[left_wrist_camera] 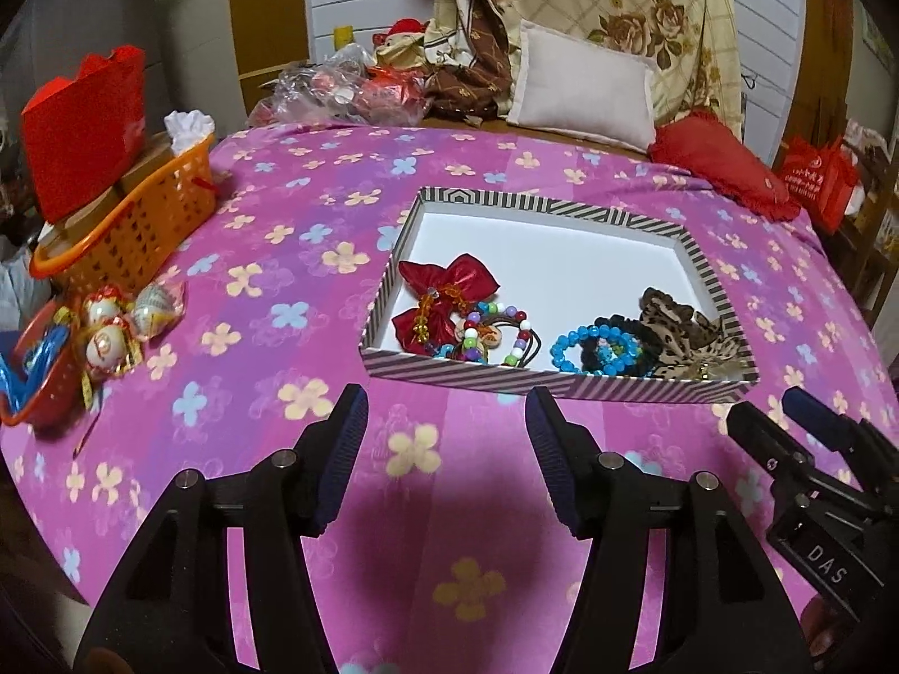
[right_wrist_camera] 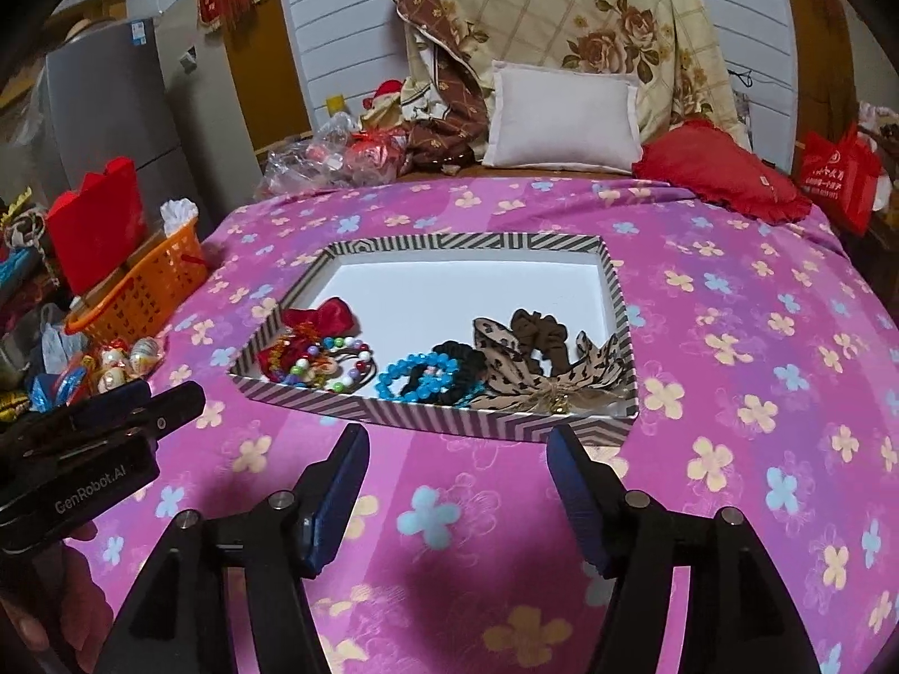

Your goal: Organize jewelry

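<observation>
A shallow striped box [left_wrist_camera: 562, 208] [right_wrist_camera: 466, 244] with a white floor lies on the pink flowered cloth. Along its near side lie a red bow [left_wrist_camera: 449, 286] [right_wrist_camera: 331, 317], a multicoloured bead bracelet [left_wrist_camera: 494, 337] [right_wrist_camera: 326, 362], a blue bead bracelet [left_wrist_camera: 590, 345] [right_wrist_camera: 416, 373], a black scrunchie [right_wrist_camera: 463, 359], a brown scrunchie [right_wrist_camera: 536, 326] and a leopard-print bow [left_wrist_camera: 685, 337] [right_wrist_camera: 556, 368]. My left gripper [left_wrist_camera: 446, 415] hangs open and empty above the cloth, just short of the box's near wall. My right gripper [right_wrist_camera: 458, 446] is also open and empty there, to the right of the left one.
An orange basket [left_wrist_camera: 135, 224] [right_wrist_camera: 140, 286] holding a red bag [left_wrist_camera: 84, 123] stands at the cloth's left edge, with wrapped trinkets [left_wrist_camera: 112, 326] in front of it. A white pillow [left_wrist_camera: 584, 84], a red cushion [left_wrist_camera: 725, 163] and crumpled plastic bags [left_wrist_camera: 337, 90] lie behind the box.
</observation>
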`<act>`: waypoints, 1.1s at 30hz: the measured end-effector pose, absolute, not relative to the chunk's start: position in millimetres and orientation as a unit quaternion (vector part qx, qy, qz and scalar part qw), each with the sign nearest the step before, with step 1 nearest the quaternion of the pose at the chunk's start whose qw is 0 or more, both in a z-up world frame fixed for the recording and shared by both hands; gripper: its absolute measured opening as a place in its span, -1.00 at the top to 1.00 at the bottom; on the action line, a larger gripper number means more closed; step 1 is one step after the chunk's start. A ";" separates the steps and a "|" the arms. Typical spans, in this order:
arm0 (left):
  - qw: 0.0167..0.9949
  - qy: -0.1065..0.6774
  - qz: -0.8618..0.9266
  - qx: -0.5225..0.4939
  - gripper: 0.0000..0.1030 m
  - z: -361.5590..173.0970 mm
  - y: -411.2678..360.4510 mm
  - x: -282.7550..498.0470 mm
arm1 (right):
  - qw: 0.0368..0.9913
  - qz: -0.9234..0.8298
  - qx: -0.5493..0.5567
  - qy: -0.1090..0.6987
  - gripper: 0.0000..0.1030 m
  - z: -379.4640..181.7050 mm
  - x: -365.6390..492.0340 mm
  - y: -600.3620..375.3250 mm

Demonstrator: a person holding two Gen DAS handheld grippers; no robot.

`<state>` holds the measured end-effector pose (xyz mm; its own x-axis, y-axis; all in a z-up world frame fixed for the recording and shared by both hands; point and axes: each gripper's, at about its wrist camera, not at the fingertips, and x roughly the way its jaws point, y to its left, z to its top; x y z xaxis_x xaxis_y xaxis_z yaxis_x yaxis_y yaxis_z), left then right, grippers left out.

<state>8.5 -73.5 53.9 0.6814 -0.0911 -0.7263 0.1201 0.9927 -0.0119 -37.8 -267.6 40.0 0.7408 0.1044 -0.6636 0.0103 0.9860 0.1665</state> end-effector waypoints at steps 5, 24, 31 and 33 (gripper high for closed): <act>0.925 0.377 -0.050 0.022 -0.13 64.7 -68.3 -7.8 | 0.933 0.028 0.077 0.352 -0.30 46.7 -48.5 -260.2; 0.935 0.350 -0.042 0.026 -0.16 79.9 -60.8 -38.0 | 0.937 0.030 0.068 0.341 -0.45 54.8 -68.2 -251.2; 0.937 0.344 -0.040 0.033 -0.16 81.2 -59.8 -41.9 | 0.935 0.032 0.066 0.346 -0.45 51.7 -71.0 -250.9; 0.938 0.344 -0.039 0.034 -0.16 81.4 -59.4 -42.7 | 0.935 0.032 0.065 0.347 -0.45 51.5 -70.7 -250.5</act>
